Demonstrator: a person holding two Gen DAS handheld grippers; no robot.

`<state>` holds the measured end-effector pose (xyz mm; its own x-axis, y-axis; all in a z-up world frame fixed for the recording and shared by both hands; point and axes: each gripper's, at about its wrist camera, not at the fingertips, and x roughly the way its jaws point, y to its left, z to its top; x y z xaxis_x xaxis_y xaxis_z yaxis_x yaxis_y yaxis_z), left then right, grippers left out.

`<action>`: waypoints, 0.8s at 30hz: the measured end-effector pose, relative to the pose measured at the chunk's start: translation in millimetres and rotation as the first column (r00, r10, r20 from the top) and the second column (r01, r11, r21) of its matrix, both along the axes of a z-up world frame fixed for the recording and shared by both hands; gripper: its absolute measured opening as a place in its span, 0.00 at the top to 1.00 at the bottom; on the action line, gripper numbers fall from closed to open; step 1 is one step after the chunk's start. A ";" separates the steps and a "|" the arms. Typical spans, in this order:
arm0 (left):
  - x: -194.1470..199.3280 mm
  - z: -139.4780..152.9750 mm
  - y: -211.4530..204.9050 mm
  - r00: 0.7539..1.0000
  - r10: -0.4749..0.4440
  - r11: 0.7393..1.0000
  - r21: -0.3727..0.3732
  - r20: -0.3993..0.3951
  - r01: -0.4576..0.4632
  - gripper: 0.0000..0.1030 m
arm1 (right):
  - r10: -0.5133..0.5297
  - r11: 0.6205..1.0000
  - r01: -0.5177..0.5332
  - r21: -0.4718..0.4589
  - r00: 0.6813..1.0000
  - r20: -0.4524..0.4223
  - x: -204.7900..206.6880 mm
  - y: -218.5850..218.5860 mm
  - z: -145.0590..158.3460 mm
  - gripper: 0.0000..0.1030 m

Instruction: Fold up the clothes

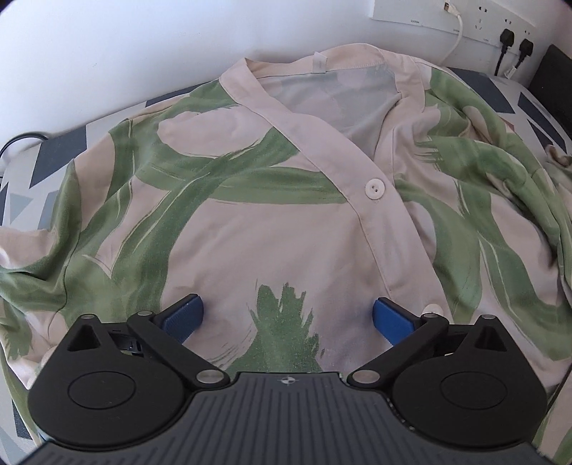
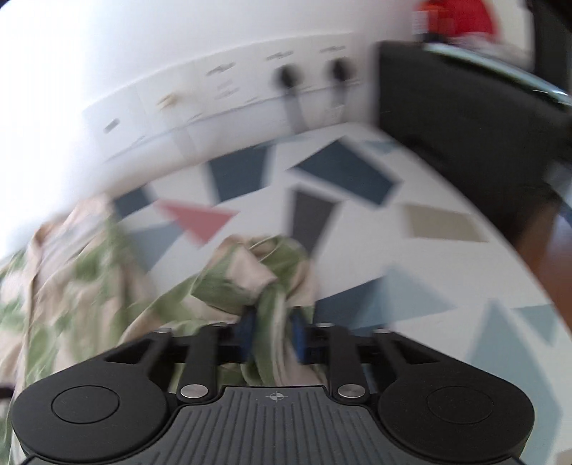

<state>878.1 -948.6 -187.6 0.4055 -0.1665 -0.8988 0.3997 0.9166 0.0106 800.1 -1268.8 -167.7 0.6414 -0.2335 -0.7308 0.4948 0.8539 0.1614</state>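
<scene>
While the pale pink, green-brushstroke button-front shirt (image 1: pixel 271 200) lies face up and mostly spread on the patterned tabletop (image 2: pixel 422 179), the step in hand looks like gathering the loose right sleeve to lay it in for the first fold. Right gripper (image 2: pixel 273 331): blue pads closed tight on a bunched twist of the sleeve fabric (image 2: pixel 250 275), cloth pinched between them; view is motion-blurred, so exact grab point on the sleeve unclear. Left gripper (image 1: pixel 287 316): jaws spread fully wide, pads low over the shirt front just below the white round button (image 1: pixel 374 188), nothing between them, not gripping. Whether the pads touch the cloth can't be told.

Next move, judged: carry the held sleeve across onto the shirt body, with left closing on or pinning the front panel so the body doesn't drag. Sleeve is crumpled, so it needs a pull to straighten first. Right side of the shirt is rumpled; the left side lies flatter.

Around: white wall socket strip (image 1: pixel 475 21) with two black plugs (image 1: pixel 514 41) and a white cable (image 1: pixel 455 32) dropping behind the collar, a black block (image 2: pixel 464 107) at the far table edge. Cable sits near the collar, could snag if the shirt shifts back.
</scene>
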 end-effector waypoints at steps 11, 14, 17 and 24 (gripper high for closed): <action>1.0 -0.4 -1.2 1.000 0.008 1.000 0.001 -0.002 -0.008 0.00 | -0.210 0.976 0.218 -0.010 0.950 0.231 -67.8 -20.6 59.1 0.96; 0.1 -0.9 -0.9 1.000 0.009 1.000 -0.001 0.002 -0.009 0.00 | -0.057 0.998 0.050 0.038 0.974 0.221 -66.4 23.5 58.8 0.96; -1.4 -1.1 -0.5 1.000 0.011 1.000 -0.003 0.007 -0.011 0.00 | 0.139 0.981 -0.165 0.105 0.965 0.222 -59.3 79.9 52.5 0.96; -2.9 -2.1 0.9 1.000 0.009 1.000 -0.007 0.018 -0.009 0.00 | 0.481 0.828 -0.496 0.262 0.868 0.125 -23.9 178.3 26.6 0.78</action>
<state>875.2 -947.7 -189.8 0.4228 -0.1693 -0.8903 0.3911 0.9203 0.0107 776.2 -1090.4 -141.2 0.6560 0.3267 -0.6804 0.0091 0.8980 0.4399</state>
